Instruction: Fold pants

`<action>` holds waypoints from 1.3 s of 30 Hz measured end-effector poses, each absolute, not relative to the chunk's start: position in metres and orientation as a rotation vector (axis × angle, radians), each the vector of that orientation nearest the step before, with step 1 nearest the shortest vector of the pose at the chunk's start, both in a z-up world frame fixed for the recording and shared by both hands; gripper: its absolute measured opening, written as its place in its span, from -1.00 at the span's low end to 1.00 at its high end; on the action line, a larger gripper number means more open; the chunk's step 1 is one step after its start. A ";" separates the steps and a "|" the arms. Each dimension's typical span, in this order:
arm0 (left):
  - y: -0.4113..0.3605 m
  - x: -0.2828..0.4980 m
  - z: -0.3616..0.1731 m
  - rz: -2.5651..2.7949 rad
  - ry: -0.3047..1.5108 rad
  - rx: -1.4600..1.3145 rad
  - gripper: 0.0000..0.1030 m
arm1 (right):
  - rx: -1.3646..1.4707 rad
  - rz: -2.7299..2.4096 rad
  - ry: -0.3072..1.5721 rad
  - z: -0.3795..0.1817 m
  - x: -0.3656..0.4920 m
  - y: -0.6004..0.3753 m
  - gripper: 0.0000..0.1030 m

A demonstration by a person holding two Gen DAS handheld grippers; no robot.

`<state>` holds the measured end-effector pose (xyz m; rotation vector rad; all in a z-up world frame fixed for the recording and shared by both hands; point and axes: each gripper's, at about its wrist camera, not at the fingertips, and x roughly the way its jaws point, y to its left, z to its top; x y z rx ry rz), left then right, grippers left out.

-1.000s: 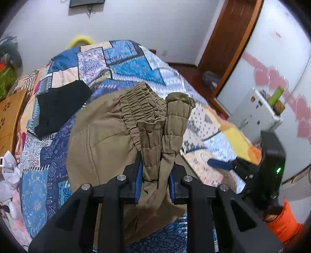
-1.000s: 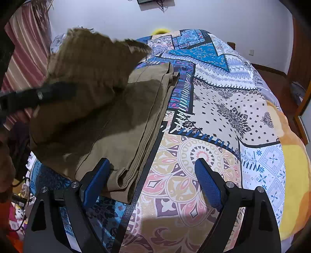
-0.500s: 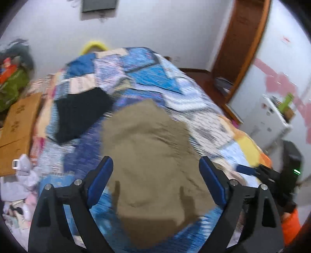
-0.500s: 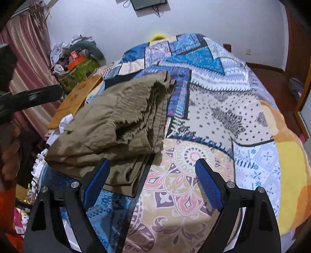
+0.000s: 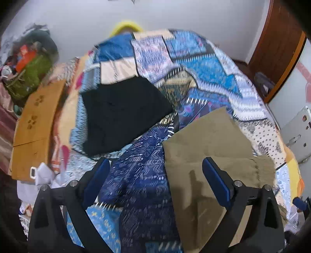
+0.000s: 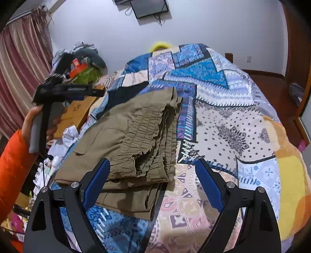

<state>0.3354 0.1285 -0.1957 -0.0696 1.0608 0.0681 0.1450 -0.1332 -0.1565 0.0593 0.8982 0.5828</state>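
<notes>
Olive pants folded, one; black garment one

From my remote seat I saw a plain white wall behind the bed, which wore a patchwork quilt of blues, creams and orange. A dark screen hung high on that wall. Pink striped curtains covered the left side. A brown wooden door stood to the right, above a reddish wood floor.
</notes>
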 end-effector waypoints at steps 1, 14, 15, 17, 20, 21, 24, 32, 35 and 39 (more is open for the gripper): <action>0.126 0.347 -0.206 0.070 1.089 -0.058 0.87 | 0.051 0.583 0.909 -0.161 0.147 -0.130 0.70; 0.108 0.380 -0.275 -0.025 1.194 0.035 1.00 | 0.072 0.587 0.945 -0.178 0.161 -0.130 0.70; 0.110 0.378 -0.276 -0.024 1.195 0.034 1.00 | 0.072 0.582 0.946 -0.177 0.161 -0.130 0.70; 0.117 0.370 -0.275 -0.006 1.190 0.039 1.00 | 0.066 0.566 0.940 -0.174 0.159 -0.131 0.70; 0.128 0.347 -0.272 0.069 1.177 0.056 1.00 | 0.063 0.557 0.921 -0.167 0.156 -0.134 0.70; 0.132 0.339 -0.271 0.089 1.175 0.058 1.00 | 0.064 0.556 0.917 -0.166 0.155 -0.135 0.70; 0.144 0.308 -0.270 0.153 1.185 0.060 1.00 | 0.066 0.554 0.911 -0.163 0.151 -0.139 0.70; 0.144 0.221 -0.256 0.206 1.195 0.052 1.00 | 0.027 0.546 0.901 -0.160 0.132 -0.141 0.70; 0.132 0.199 -0.250 0.199 1.177 0.049 1.00 | 0.022 0.541 0.900 -0.162 0.126 -0.143 0.70; 0.121 0.187 -0.244 0.134 1.176 -0.027 1.00 | 0.031 0.522 0.910 -0.167 0.124 -0.147 0.70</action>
